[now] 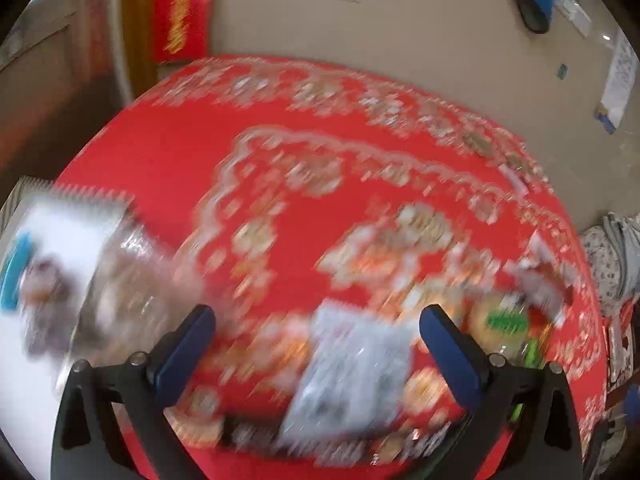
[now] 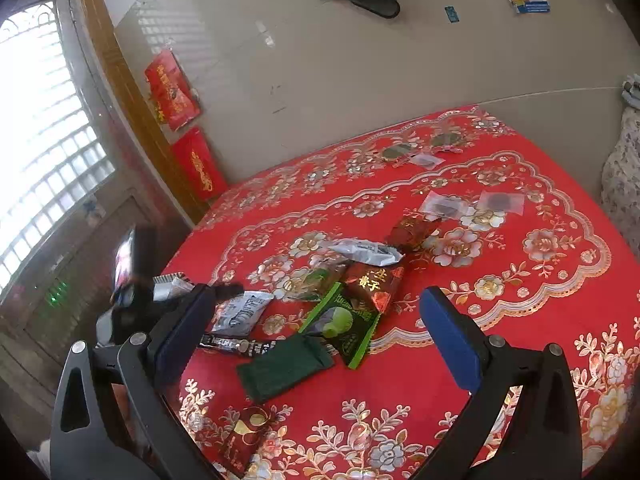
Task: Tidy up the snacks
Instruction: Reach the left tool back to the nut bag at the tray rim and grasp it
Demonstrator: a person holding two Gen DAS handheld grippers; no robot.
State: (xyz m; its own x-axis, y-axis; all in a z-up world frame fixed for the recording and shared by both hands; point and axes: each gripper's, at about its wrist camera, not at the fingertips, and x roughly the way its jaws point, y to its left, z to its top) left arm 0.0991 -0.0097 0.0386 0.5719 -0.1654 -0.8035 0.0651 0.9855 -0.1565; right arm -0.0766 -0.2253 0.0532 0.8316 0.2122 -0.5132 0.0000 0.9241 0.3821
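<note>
Scattered on the red floral table (image 2: 500, 344): green snack packet (image 2: 344, 326), glossy, just ahead between wide, empty right gripper (image 2: 316, 308) jaws. Left gripper (image 1: 318, 318) jaws wide over blurred silver packet (image 1: 352, 376).

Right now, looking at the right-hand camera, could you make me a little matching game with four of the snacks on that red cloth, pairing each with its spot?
Things:
1. dark green packet
2. bright green packet
3. silver-grey packet
4. clear packet with a dark disc

Places:
A. far side of the red tablecloth, to the right
B. nearest the camera in the pile
C. at the back of the pile, beyond the red-gold packet
D. just beyond and to the right of the dark green packet

Pairs: 1-B, 2-D, 3-C, 4-A
</note>
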